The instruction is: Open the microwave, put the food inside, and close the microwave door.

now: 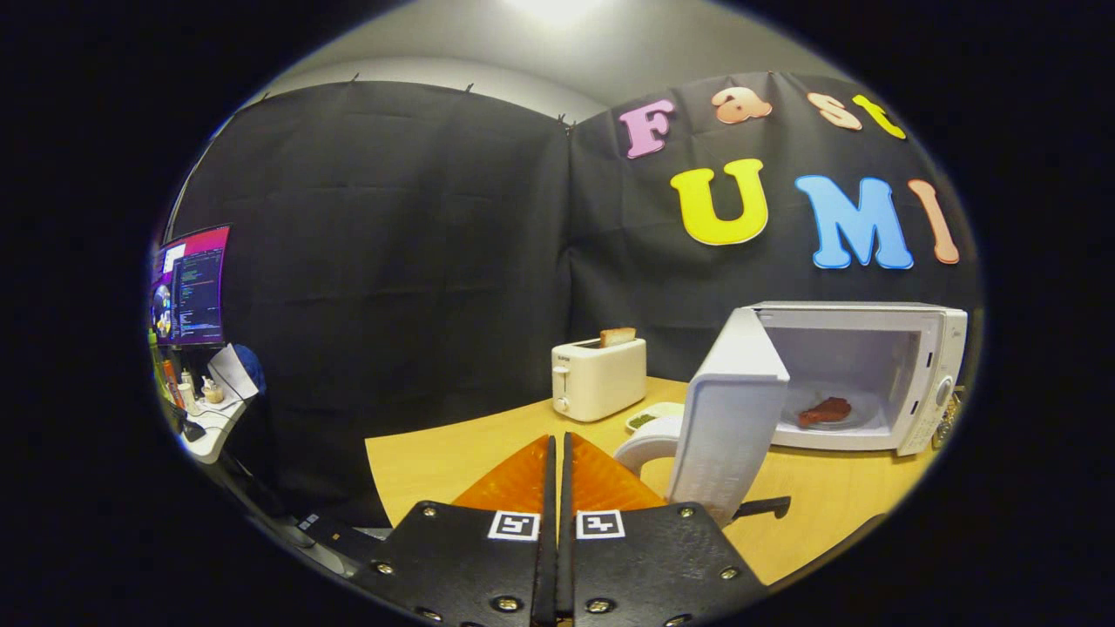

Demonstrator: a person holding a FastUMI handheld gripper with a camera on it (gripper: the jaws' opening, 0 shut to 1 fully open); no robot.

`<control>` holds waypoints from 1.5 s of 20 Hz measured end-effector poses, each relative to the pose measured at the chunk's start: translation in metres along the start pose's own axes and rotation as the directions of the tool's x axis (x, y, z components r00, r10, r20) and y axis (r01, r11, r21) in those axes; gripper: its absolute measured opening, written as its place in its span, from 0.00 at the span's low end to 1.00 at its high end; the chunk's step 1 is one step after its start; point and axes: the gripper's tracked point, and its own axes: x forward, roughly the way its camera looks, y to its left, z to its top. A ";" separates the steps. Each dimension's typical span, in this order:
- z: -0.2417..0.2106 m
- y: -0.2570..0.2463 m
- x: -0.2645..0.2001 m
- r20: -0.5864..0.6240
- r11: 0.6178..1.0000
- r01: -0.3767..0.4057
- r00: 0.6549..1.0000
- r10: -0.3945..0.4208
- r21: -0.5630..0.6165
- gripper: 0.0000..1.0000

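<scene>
Nearest the camera, the gripper has its fingers pressed together with just a thin slit between them, holding nothing, above the wooden tabletop. The microwave serves as the landmark: it stands on the tabletop ahead of the fingers and off to their right, well beyond their tips.

Its door is swung wide open toward the camera, hinged on the microwave's left side, so the door's outer face sits just to the right of the fingers and nearer than the oven's body. At the foot of the door, between it and the fingers, a white curved object shows, partly hidden by the door; what it is cannot be told. A dark handle-like piece sticks out low from behind the door on its right.

Inside the microwave's cavity the food, a reddish-brown piece, lies on the round glass plate. It is far from the fingers, beyond the open door and to their right.

Left of the microwave, just past the door's edge, a small plate with something green rests on the tabletop. Farther left stands a white toaster with a slice of bread sticking up from its slot. Well left of the microwave, off the tabletop, a lit monitor stands above a cluttered desk.
</scene>
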 end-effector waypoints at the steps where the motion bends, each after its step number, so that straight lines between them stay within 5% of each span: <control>1: 0.003 -0.009 -0.008 0.008 0.999 0.035 0.999 -0.035 -0.022 0.01; 7: -0.011 -0.103 -0.038 -0.034 0.976 0.217 0.976 -0.216 0.030 0.01; 15: -0.005 -0.274 -0.055 -0.051 0.860 0.510 0.859 -0.509 0.004 0.01; 30: -0.005 -0.407 0.002 -0.016 0.697 0.709 0.700 -0.714 -0.106 0.02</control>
